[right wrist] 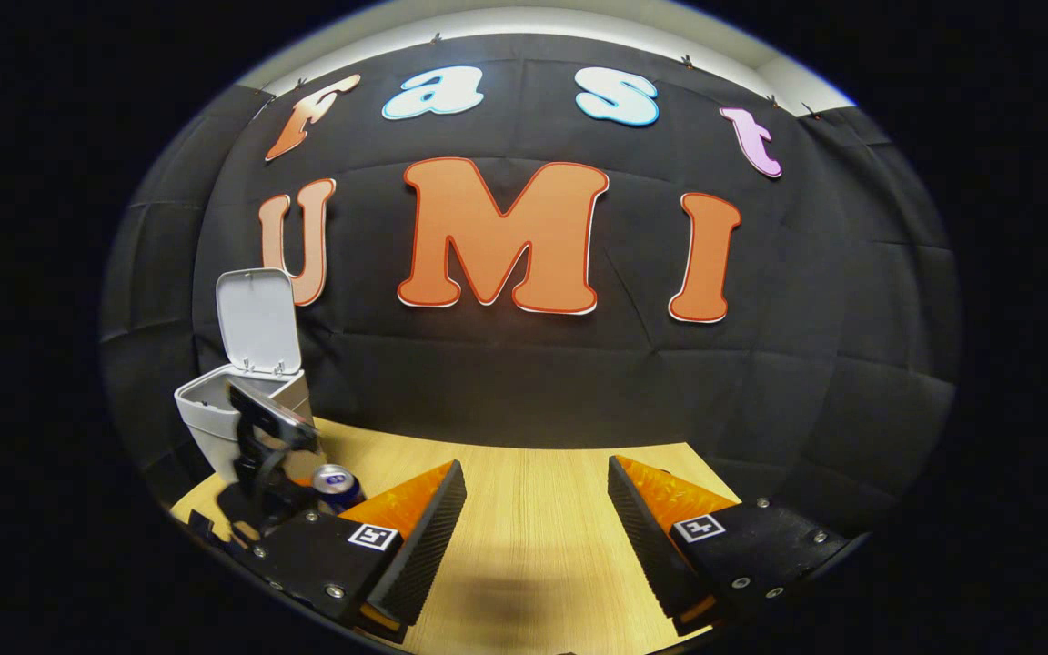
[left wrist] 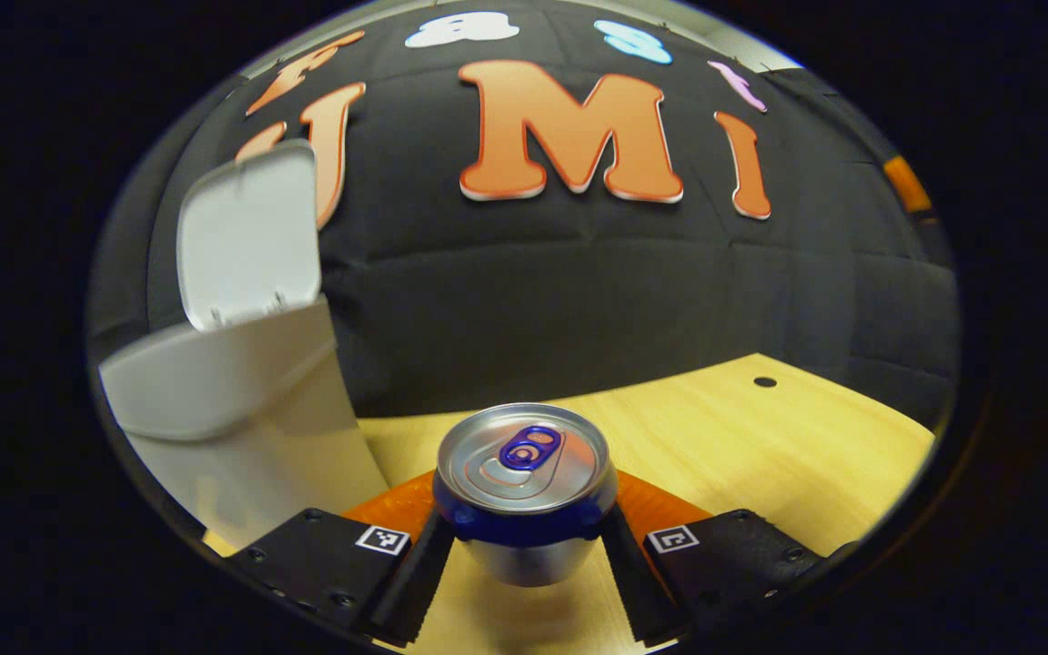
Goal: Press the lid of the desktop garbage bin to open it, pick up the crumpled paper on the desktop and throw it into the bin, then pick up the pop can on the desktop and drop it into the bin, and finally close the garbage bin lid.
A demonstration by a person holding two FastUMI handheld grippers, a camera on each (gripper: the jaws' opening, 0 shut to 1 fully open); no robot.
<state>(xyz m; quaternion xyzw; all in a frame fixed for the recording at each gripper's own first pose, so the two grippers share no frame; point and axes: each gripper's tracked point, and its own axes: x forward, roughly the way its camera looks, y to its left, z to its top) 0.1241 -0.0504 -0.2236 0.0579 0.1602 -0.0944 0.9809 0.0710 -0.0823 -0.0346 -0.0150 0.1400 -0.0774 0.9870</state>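
A pop can (left wrist: 519,455) with a silver top and a blue tab stands upright between the fingers of my left gripper (left wrist: 526,546), which is shut on its sides. A soft shadow lies on the wooden table (left wrist: 760,446) under the can. The white bin (left wrist: 242,409) stands close on the left, its lid (left wrist: 246,232) raised upright. In the right gripper view, my right gripper (right wrist: 535,482) is open over the table with nothing between its fingers. Far to its left are the left gripper (right wrist: 269,455), the can (right wrist: 336,482) and the open bin (right wrist: 206,409).
The black cloth wall runs along the back of the table. A small round hole (left wrist: 765,382) sits in the tabletop at the far right. Bare wood (right wrist: 542,546) lies under the right gripper.
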